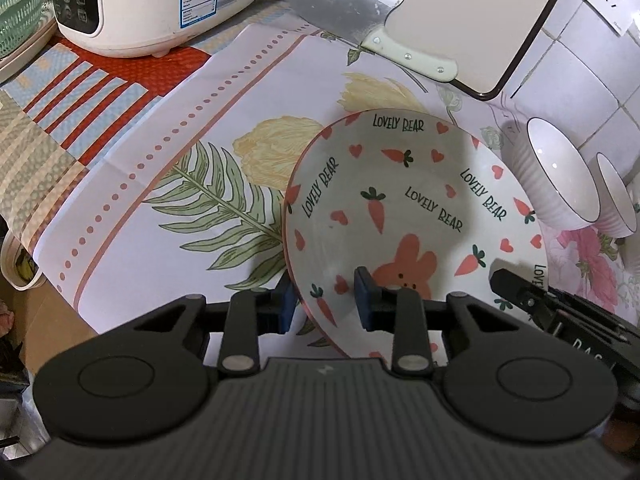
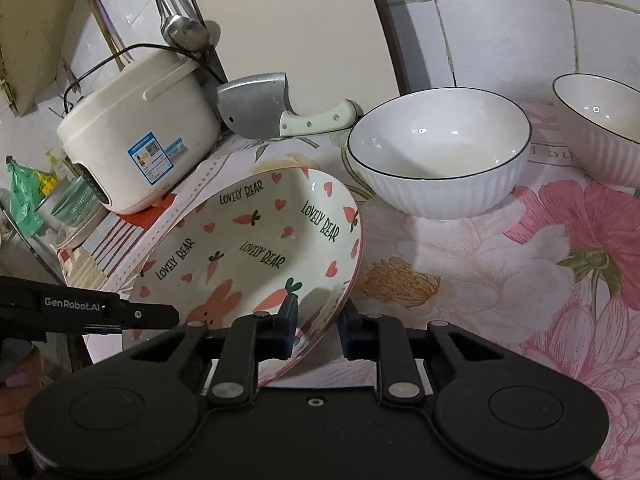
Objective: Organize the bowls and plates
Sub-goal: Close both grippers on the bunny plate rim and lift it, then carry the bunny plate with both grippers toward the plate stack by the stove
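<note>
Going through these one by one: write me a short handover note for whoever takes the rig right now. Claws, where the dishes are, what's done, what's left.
Left claw: shut on the near-left rim of the carrot plate.
Right claw: shut on the same plate's near-right rim.
The plate is gripped from both sides and looks tilted in the right wrist view, over the floral cloth.
Two white ribbed bowls sit apart beyond it, near the tiled wall: the nearer bowl and the far bowl.
Done: plate gripped. Nothing stacked yet.
Left: place the plate, then gather the bowls. Mind the cleaver behind.

Home kitchen: rice cooker [image 1: 156, 4], cleaver [image 1: 352, 12], tiled wall [image 2: 500, 32], floral tablecloth [image 2: 520, 264].
</note>
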`<action>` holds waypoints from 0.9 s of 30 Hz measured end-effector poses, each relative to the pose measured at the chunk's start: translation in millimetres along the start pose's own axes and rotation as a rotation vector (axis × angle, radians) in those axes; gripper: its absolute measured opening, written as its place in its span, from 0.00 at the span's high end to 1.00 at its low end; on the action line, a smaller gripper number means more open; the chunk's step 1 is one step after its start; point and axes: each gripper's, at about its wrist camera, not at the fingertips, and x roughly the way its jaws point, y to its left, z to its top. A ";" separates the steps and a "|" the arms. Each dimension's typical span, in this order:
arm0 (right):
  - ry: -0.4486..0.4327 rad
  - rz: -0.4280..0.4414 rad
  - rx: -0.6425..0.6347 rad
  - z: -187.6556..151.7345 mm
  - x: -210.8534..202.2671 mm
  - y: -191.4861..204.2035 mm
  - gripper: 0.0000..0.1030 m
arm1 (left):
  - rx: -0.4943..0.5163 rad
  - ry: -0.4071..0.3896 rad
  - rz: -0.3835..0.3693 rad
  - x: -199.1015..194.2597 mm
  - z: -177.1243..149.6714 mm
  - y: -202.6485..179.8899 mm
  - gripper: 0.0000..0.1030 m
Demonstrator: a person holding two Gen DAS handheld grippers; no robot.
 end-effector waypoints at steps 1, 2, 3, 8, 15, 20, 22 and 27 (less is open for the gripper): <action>0.011 -0.008 -0.009 0.6 -0.9 2.6 0.76 | 0.007 -0.001 0.003 0.0 -0.1 -0.5 0.72; 0.018 -0.012 -0.015 0.5 -1.9 4.7 0.76 | 0.010 -0.002 0.005 -0.4 -0.3 0.1 0.72; 0.024 -0.010 -0.021 -0.2 -3.7 6.3 0.76 | 0.005 -0.003 0.004 -0.7 -0.3 1.5 0.72; 0.037 -0.030 -0.032 -2.5 -14.6 15.5 0.76 | 0.017 0.011 -0.010 -6.9 -3.0 3.7 0.72; 0.067 -0.067 -0.012 -8.4 -30.0 18.3 0.76 | 0.105 0.027 0.003 -24.1 -13.2 -9.0 0.73; 0.072 -0.072 -0.016 -16.8 -45.9 18.3 0.76 | 0.129 0.035 0.001 -36.3 -21.0 -18.3 0.73; 0.067 -0.073 -0.008 -19.8 -54.4 16.5 0.76 | 0.150 0.031 0.001 -43.5 -24.0 -24.7 0.73; 0.066 -0.102 0.011 -25.1 -76.7 12.6 0.76 | 0.173 0.050 -0.007 -55.6 -30.6 -40.5 0.73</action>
